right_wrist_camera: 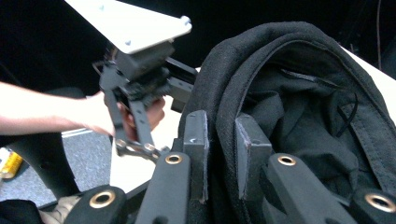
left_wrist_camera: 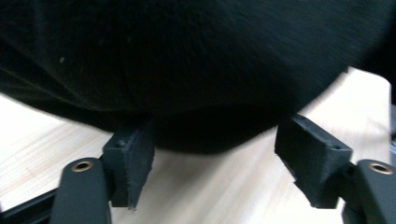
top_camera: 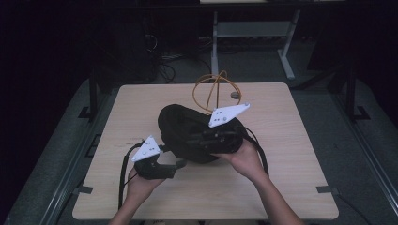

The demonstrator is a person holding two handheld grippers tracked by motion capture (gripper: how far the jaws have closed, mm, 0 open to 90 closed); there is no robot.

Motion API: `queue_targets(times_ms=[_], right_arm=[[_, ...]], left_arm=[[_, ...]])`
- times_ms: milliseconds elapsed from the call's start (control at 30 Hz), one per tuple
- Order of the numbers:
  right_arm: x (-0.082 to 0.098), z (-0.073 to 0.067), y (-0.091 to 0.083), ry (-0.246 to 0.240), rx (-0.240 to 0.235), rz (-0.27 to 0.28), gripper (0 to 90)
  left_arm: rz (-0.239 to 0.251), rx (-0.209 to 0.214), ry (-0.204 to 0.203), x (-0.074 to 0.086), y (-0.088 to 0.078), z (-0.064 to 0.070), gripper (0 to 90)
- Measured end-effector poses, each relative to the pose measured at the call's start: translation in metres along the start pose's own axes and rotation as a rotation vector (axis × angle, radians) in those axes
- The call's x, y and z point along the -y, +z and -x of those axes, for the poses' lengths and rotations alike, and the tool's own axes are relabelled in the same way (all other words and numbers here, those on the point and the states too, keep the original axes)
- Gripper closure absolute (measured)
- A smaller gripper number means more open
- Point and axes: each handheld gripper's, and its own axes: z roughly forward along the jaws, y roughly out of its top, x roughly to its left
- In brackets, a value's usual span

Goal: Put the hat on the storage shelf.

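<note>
Bag (top_camera: 187, 129) mid-table (top_camera: 291, 178), cable loop (top_camera: 211, 91) behind, left tool (top_camera: 180, 164) just before it

Light wood table (top_camera: 281, 154), square-ish top with rounded corners, pale grain, standing on grey carpeted floor (top_camera: 356, 154). Black fabric bag (top_camera: 187, 129) sits about mid-table, slightly toward the far edge; its underside meets the wood in the left gripper view. Orange cable loop (top_camera: 213, 91) rises just behind the bag, by the far edge. Small grey round thing (top_camera: 235, 95) lies on the wood just right of the loop, behind the bag. Black cables (top_camera: 124, 171) trail over the wood left-front of the bag, toward the near edge.
</note>
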Motion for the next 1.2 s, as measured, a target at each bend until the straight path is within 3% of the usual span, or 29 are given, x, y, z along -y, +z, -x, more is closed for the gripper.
queue_targets(times_ms=[100,267,400,733,900,1033,1200], right_arm=[[-0.001,0.000,0.005,0.004,-0.008,0.000,76.8],[-0.001,-0.001,0.010,0.007,-0.010,-0.004,77.0],[-0.001,-0.001,0.012,0.023,-0.023,0.001,76.7],[0.000,0.004,0.009,0.079,-0.023,0.055,73.4],[0.000,0.006,0.006,0.101,-0.018,0.088,70.9],[0.000,0.007,0.001,0.118,0.008,0.113,64.6],[0.001,0.011,-0.004,0.150,0.035,0.128,52.4]], left_arm=[[0.022,-0.024,0.005,-0.001,0.003,0.000,42.6],[0.051,-0.045,0.045,-0.004,0.001,-0.001,71.9],[0.073,-0.055,0.057,-0.008,-0.006,-0.003,82.6],[0.104,-0.081,0.080,-0.019,-0.023,-0.006,86.5],[0.142,-0.109,0.094,-0.026,-0.031,-0.006,86.9],[0.158,-0.126,0.108,-0.036,-0.038,-0.007,87.0],[0.173,-0.127,0.089,-0.052,-0.051,-0.013,87.2]])
